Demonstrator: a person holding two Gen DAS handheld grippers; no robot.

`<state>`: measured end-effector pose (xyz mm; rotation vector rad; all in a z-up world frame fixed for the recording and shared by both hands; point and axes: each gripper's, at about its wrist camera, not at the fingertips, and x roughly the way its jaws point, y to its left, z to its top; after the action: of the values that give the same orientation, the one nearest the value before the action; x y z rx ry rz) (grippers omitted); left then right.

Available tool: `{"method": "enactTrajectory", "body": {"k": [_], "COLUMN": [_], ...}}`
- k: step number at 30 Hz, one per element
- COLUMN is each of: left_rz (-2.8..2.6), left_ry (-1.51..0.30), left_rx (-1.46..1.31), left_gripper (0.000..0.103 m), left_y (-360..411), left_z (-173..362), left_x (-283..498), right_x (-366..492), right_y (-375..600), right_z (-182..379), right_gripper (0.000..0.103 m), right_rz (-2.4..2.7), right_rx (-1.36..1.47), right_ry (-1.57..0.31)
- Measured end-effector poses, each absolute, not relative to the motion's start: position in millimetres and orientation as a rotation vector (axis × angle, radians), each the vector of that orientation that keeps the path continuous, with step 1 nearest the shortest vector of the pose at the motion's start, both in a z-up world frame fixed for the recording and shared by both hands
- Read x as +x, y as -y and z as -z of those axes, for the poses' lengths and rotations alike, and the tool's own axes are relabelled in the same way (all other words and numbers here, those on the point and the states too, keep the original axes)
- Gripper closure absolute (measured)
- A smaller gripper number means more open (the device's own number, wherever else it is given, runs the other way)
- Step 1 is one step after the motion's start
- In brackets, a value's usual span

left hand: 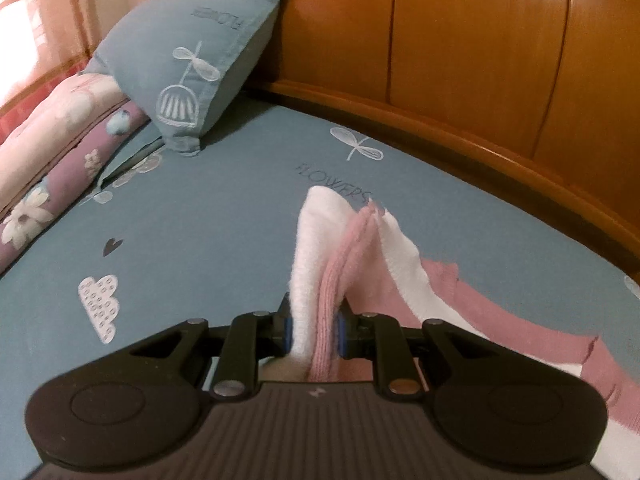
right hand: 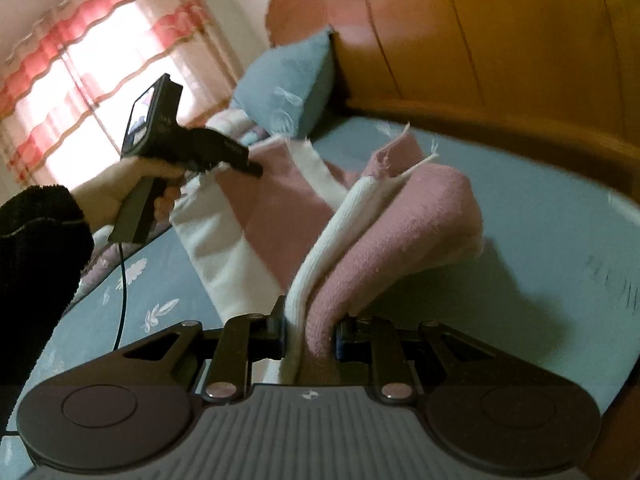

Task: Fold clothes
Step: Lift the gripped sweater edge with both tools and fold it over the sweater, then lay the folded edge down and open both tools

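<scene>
Both ends of the pink-and-white sweater [right hand: 276,200] are pinched: right gripper [right hand: 310,336] and left gripper [left hand: 314,326] each clamp a bunched edge, held above the bed [left hand: 200,220]. Folding looks barely begun; no neat fold shows.

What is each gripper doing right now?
Left gripper: shut on the garment.
Right gripper: shut on the garment too.
</scene>
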<state>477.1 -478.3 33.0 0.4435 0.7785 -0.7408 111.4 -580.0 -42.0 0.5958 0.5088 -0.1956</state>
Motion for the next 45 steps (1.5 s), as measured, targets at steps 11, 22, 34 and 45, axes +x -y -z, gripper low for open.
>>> {"method": "enactTrajectory", "body": {"k": [11,22,34,45], "left_rz": [0.711,0.689,0.709,0.705], "left_ry": [-0.816,-0.859,-0.834,-0.802], "left_rx": [0.503,0.516,0.555,0.583], "left_gripper": [0.086,0.082,0.065,0.052], "left_y": [512.1,512.4,496.7,435.6], "left_z": [18.3,67.3,70.5,37.2], "left_x": [498.3,515.3,509.9,464.0], "right_x": [103.2,74.1,63.4,60.2], "right_y": [580.8,598.0,633.4,694.1], "right_z": [97.4,140.7,145.6,175.1], "right_gripper": [0.079,0.074,0.035,0.033], "right_rz": [0.231,0.236,0.254,0.242], "right_rx": [0.72,0.853,1.056,1.373], "right_ry": [-0.573,-0.576,-0.459,-0.314]}}
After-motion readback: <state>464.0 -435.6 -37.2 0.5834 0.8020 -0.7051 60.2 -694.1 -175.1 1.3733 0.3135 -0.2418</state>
